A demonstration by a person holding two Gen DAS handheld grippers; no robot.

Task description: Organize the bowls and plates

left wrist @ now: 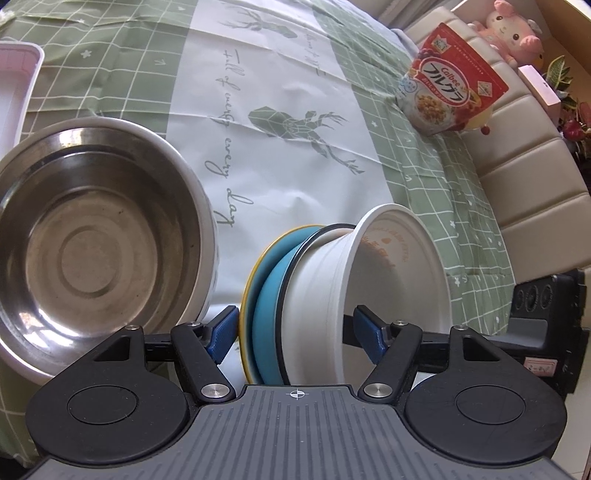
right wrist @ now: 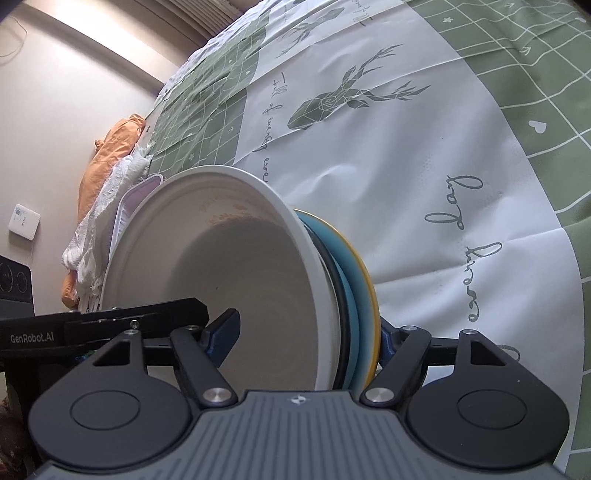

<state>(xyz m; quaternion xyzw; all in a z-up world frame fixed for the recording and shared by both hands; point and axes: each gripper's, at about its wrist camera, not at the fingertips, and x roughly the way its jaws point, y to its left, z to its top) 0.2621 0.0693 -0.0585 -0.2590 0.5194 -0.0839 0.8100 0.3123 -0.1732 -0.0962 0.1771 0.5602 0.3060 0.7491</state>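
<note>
A white bowl [left wrist: 321, 295] [right wrist: 221, 258] stands on edge, nested against a black-rimmed plate [left wrist: 283, 291], a blue plate [left wrist: 269, 306] [right wrist: 352, 295] and a yellow plate [left wrist: 244, 314] [right wrist: 372, 295]. My left gripper [left wrist: 295, 332] is shut on this stack, with one pad against the yellow plate's back and the other inside the bowl's mouth. My right gripper [right wrist: 306, 332] straddles the same stack from the opposite side. Its left pad [right wrist: 225, 332] hangs free inside the bowl and its other pad sits by the yellow plate, so it stands open. The stack's lower edge is hidden.
A large steel bowl [left wrist: 92, 251] sits just left of the stack on the green-and-white tablecloth [left wrist: 277, 110]. A pink tray [left wrist: 14, 85] lies far left. A cereal bag [left wrist: 450, 96] and a plush toy [left wrist: 513, 33] rest by beige cushions [left wrist: 517, 184]. Orange and white cloths [right wrist: 107, 166] hang at the wall.
</note>
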